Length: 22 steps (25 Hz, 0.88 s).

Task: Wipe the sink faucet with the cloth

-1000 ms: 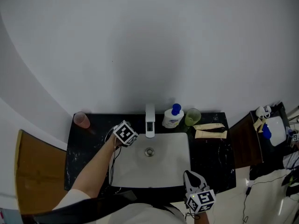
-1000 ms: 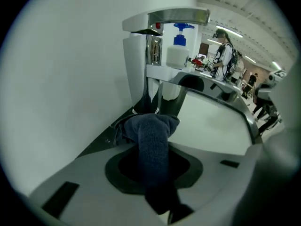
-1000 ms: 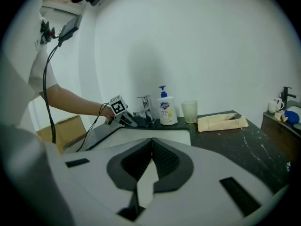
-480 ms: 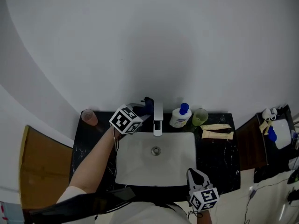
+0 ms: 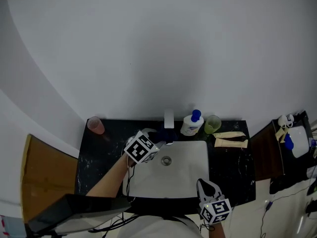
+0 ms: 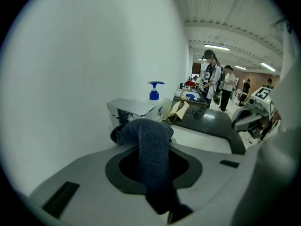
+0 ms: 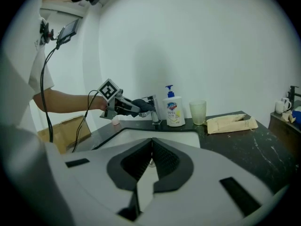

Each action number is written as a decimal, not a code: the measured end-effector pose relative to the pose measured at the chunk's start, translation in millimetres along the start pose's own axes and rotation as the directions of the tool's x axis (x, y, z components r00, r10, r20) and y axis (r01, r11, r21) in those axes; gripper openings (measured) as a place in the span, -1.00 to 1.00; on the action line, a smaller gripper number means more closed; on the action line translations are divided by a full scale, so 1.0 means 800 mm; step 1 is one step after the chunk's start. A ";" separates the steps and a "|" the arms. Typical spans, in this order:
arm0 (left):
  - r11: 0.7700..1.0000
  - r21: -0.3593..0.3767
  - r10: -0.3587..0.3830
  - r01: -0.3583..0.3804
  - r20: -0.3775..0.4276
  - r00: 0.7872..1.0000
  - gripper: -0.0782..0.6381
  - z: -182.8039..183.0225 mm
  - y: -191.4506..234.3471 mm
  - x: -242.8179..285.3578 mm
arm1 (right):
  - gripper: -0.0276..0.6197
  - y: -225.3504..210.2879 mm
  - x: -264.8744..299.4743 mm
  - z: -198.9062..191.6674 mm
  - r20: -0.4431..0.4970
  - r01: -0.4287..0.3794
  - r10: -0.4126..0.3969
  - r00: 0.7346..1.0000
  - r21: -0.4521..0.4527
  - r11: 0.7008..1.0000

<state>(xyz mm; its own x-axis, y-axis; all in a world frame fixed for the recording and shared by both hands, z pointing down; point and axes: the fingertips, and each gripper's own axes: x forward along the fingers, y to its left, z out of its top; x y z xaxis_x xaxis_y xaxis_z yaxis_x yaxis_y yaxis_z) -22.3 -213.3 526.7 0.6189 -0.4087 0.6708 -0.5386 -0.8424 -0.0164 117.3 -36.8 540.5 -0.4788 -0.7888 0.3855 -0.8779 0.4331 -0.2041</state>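
Right now your left claw (image 5: 157, 142) is clamped on the dark blue cloth (image 6: 153, 149). The cloth runs as a thick strip up between the two jaws, and its free end folds over just past the tips. From your head view, that claw reaches in from the left over the back rim of the sink (image 5: 184, 175). The cloth lies there on the front end of the faucet (image 5: 169, 119) spout. In the right gripper view, the bunched cloth sits against the left side of the chrome spout, with the faucet's upright body just behind it.

Your right claw (image 7: 152, 142) has its jaws together with nothing between them. It sits at the near edge of the black desk (image 5: 99, 157), well apart from the faucet, and points across the basin.

Outward from the faucet, a white soap bottle (image 5: 190, 124) with a blue pump stands just to its right. A pale green cup (image 5: 213, 124) stands beside that. Two tan paper packets (image 5: 230, 139) lie further right on the desk. A pink cup (image 5: 95, 125) stands at the far left corner, against the white wall.
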 end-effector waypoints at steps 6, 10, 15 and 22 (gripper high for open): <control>0.997 -0.031 -0.072 0.076 0.101 0.992 -0.55 0.058 -0.028 -0.007 | -0.90 -0.003 -0.006 -0.004 -0.002 0.017 -0.017 1.000 0.009 1.000; 1.000 -0.022 -0.020 0.021 0.035 0.999 -0.55 0.039 -0.018 0.005 | -0.90 -0.007 -0.013 -0.008 0.000 0.031 -0.031 1.000 0.017 0.999; 0.978 -0.205 0.063 -0.047 0.071 0.995 -0.55 0.015 0.020 0.000 | -0.90 -0.012 -0.020 -0.013 -0.004 0.044 -0.044 0.999 0.025 0.999; 0.998 -0.051 -0.023 0.029 0.115 0.993 -0.55 0.032 -0.039 -0.014 | -0.90 -0.012 -0.017 -0.017 -0.010 0.037 -0.036 0.999 0.028 0.999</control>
<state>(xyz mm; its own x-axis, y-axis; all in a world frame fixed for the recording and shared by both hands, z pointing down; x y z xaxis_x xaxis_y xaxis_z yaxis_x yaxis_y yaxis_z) 2.0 -191.6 501.0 0.6930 -0.4270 0.5809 -0.5489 -0.8349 0.0412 132.3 -23.8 549.6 -0.4465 -0.7997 0.4014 -0.8947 0.3915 -0.2153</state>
